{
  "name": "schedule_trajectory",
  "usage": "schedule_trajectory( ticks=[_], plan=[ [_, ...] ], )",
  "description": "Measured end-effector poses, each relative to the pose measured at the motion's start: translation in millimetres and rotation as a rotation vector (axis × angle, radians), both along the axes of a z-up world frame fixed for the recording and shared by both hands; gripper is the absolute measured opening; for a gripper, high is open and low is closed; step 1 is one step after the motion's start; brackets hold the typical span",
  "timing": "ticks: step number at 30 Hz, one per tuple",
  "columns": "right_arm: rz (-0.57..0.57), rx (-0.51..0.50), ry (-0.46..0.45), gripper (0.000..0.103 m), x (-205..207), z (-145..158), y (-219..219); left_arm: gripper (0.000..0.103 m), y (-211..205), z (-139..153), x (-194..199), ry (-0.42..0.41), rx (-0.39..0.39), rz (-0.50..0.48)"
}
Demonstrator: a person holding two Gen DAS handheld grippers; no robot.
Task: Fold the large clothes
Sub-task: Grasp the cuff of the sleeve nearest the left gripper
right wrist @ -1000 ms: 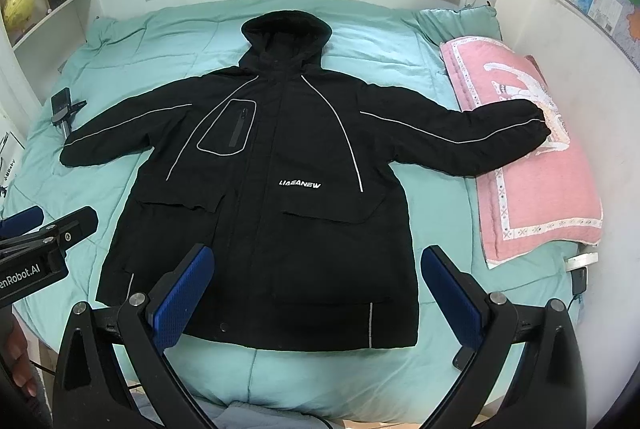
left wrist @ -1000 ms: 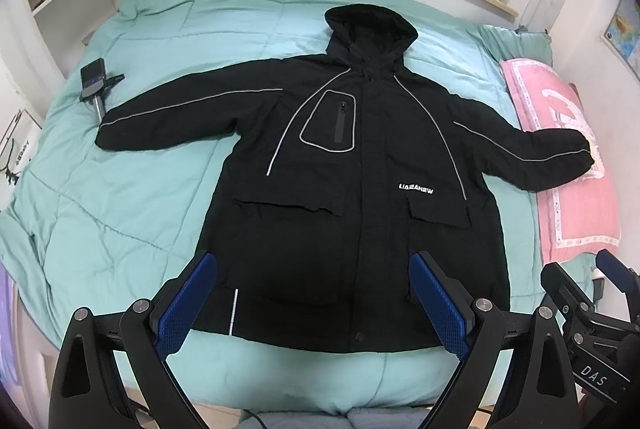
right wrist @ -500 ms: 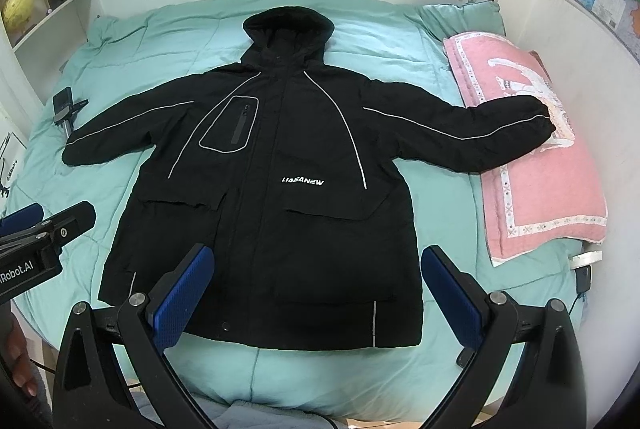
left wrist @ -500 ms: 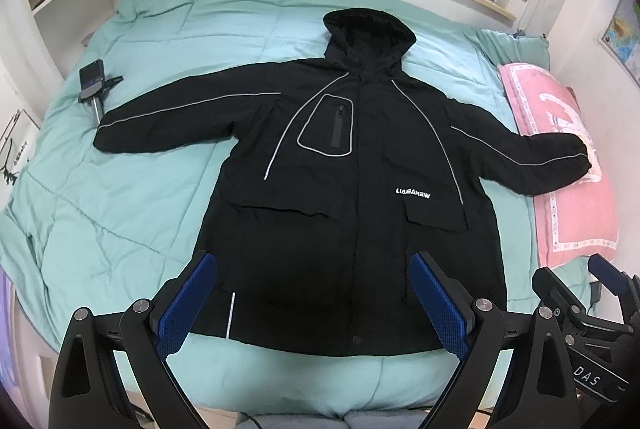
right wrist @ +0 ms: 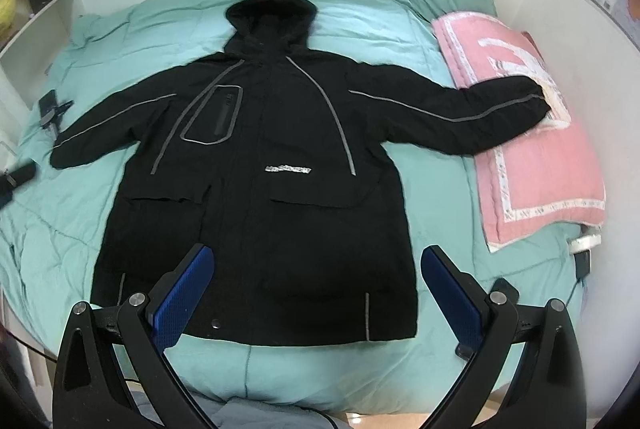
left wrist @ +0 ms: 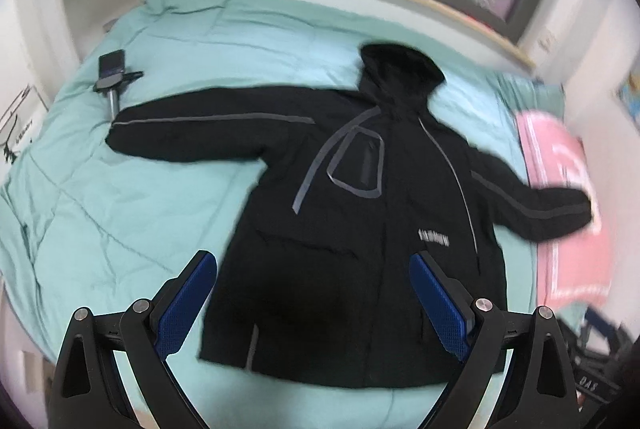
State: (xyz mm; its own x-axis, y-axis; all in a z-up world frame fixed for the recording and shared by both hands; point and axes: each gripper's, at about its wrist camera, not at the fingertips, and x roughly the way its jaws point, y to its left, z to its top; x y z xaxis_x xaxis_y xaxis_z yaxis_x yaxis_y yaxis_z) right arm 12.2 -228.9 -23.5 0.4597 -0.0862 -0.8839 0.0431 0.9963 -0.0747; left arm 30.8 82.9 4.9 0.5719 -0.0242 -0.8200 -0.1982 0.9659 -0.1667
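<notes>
Long black hooded padded jacket [right wrist: 260, 197] spread flat, front up, on teal quilted bed [right wrist: 440, 269], ahead of both tools; left tool [left wrist: 312, 305] and right tool [right wrist: 316, 299] gaping wide, empty; fabric judged soft, bulky, slippery; grip sleeve cuffs, hem corners
</notes>
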Motion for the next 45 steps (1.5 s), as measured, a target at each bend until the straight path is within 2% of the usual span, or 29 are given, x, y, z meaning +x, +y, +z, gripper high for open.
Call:
schedule_trajectory(
  ticks=[3, 7, 9, 12, 14, 17, 21, 22, 24, 27, 29, 31, 35, 36, 37, 38, 39, 40, 41, 43, 44, 45],
  plan=[
    [-0.062, -0.007, -0.001, 0.103, 2, -1, -11, 0.097, 48, 9, 16, -0.062, 0.001, 0.055],
    [-0.142, -0.027, 0.000, 0.103, 5, 2, -22, 0.097, 131, 25, 47, -0.212, -0.043, 0.093],
    [-0.170, -0.054, 0.009, 0.103, 6, 3, -23, 0.097, 186, 30, 67, -0.278, -0.055, 0.161],
    [-0.214, -0.081, 0.017, 0.103, 9, 5, -24, 0.097, 250, 30, 83, -0.324, -0.086, 0.277],
    [-0.238, -0.101, 0.021, 0.103, 12, 8, -24, 0.097, 299, 25, 94, -0.362, -0.139, 0.337],
    [-0.270, -0.121, 0.020, 0.103, 18, 11, -23, 0.097, 346, -10, 114, -0.309, -0.186, 0.432],
    [-0.322, -0.116, 0.019, 0.103, 36, 14, -21, 0.096, 391, -76, 137, -0.141, -0.206, 0.589],
    [-0.331, -0.111, 0.021, 0.103, 43, 14, -20, 0.096, 402, -104, 145, -0.119, -0.256, 0.610],
    [-0.336, -0.096, 0.023, 0.103, 57, 11, -15, 0.096, 417, -141, 151, -0.106, -0.339, 0.658],
    [-0.325, -0.092, 0.035, 0.103, 84, 5, -3, 0.096, 441, -182, 155, -0.078, -0.468, 0.743],
    [-0.312, -0.063, 0.080, 0.103, 105, -4, 5, 0.096, 452, -215, 160, -0.029, -0.555, 0.806],
    [-0.304, -0.034, 0.116, 0.103, 123, -14, 13, 0.096, 458, -239, 170, 0.034, -0.585, 0.827],
    [-0.271, -0.031, 0.177, 0.103, 150, -40, 33, 0.095, 458, -270, 183, 0.082, -0.616, 0.767],
    [-0.263, -0.023, 0.187, 0.103, 153, -46, 36, 0.084, 457, -274, 186, 0.069, -0.628, 0.744],
    [-0.252, -0.005, 0.206, 0.103, 157, -53, 40, 0.054, 456, -274, 186, 0.051, -0.631, 0.733],
    [-0.249, 0.007, 0.215, 0.103, 158, -58, 42, 0.039, 455, -270, 187, 0.008, -0.635, 0.721],
    [-0.249, 0.023, 0.227, 0.103, 160, -63, 44, 0.030, 453, -263, 186, -0.050, -0.625, 0.734],
    [-0.254, 0.044, 0.239, 0.103, 161, -68, 45, 0.023, 450, -255, 187, -0.092, -0.595, 0.737],
    [-0.260, 0.059, 0.247, 0.103, 160, -70, 44, 0.022, 446, -246, 188, -0.120, -0.556, 0.724],
    [-0.282, 0.073, 0.252, 0.103, 161, -77, 43, 0.020, 421, -218, 193, -0.169, -0.394, 0.661],
    [-0.292, 0.080, 0.260, 0.103, 162, -80, 42, 0.020, 410, -209, 193, -0.188, -0.348, 0.643],
    [-0.297, 0.087, 0.267, 0.103, 163, -82, 41, 0.014, 397, -200, 190, -0.232, -0.336, 0.622]
  ],
)
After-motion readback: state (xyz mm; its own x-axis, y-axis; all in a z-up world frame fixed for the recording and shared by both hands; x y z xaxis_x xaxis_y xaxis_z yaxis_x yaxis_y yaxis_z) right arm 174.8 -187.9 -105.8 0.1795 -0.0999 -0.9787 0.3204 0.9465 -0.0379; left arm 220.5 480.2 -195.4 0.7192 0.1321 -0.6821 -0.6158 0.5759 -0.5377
